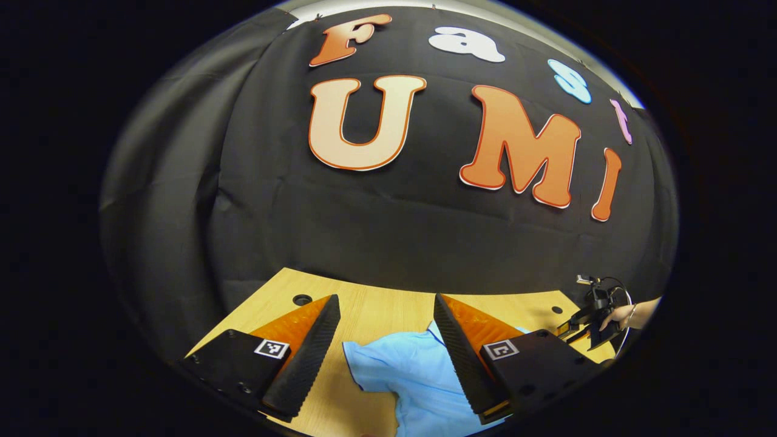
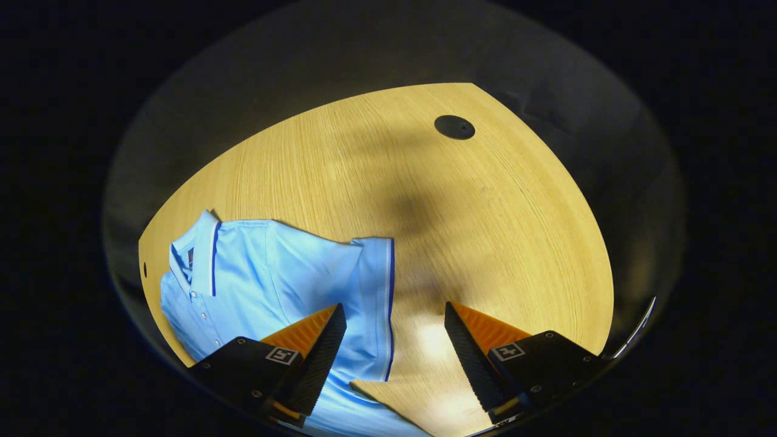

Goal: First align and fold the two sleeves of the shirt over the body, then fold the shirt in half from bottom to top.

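Black cloth is backing a wooden table (image 2: 376,182) on which the light-blue shirt (image 2: 267,273) is lying flat. Your left gripper (image 1: 386,346) is hovering with jaws spread over a sleeve (image 1: 413,370), its view catching your other hand (image 1: 625,315) far right. Your right gripper (image 2: 394,352), also released, is looking down on the collar (image 2: 200,255), the striped sleeve cuff (image 2: 382,303) and a round table hole (image 2: 454,127).
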### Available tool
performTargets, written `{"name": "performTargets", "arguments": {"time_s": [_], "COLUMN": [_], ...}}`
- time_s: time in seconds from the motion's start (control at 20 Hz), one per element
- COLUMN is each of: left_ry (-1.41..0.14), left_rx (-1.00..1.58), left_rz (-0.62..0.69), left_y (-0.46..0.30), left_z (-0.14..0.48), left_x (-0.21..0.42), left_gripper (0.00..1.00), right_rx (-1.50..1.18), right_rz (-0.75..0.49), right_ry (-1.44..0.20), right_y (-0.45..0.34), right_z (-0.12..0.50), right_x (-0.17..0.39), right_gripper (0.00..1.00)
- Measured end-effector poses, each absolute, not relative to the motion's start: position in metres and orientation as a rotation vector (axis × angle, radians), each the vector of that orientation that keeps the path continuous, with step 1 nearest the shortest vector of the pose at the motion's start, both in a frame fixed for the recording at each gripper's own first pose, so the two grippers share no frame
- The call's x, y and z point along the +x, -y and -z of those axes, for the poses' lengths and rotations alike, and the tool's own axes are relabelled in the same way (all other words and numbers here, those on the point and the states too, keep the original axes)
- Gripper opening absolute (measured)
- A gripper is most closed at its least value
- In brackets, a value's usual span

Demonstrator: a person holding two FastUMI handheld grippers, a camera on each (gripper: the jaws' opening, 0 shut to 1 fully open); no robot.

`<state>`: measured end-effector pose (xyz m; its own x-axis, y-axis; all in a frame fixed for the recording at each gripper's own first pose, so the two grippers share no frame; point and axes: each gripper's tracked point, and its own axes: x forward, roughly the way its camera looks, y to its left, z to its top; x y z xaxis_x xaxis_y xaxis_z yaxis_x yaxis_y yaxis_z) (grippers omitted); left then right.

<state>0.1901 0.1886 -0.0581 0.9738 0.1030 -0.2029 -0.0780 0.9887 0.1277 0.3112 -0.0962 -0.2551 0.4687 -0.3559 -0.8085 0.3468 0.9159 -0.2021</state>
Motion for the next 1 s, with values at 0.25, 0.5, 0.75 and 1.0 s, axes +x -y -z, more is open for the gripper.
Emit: {"name": "performTargets", "arguments": {"time_s": [0.25, 0.5, 0.75, 1.0], "left_ry": [-0.221, -0.219, -0.223, -0.217], "left_rx": [0.134, 0.136, 0.131, 0.137], "left_rz": [-0.098, -0.096, -0.096, -0.093], "left_y": [-0.196, -0.199, -0.201, -0.2], "left_z": [0.061, 0.06, 0.062, 0.057], "left_x": [0.193, 0.195, 0.194, 0.192], "left_gripper": [1.0, 1.0, 1.0, 1.0], "right_rx": [0.013, -0.025, -0.022, -0.013], "right_rz": [0.438, 0.462, 0.466, 0.473], "right_ry": [-1.028, -1.019, -1.018, -0.99], "right_y": [0.096, 0.106, 0.105, 0.092], "right_z": [0.258, 0.258, 0.256, 0.262], "right_x": [0.31, 0.308, 0.306, 0.313], "right_gripper": [0.97, 0.84, 0.55, 0.12]}}
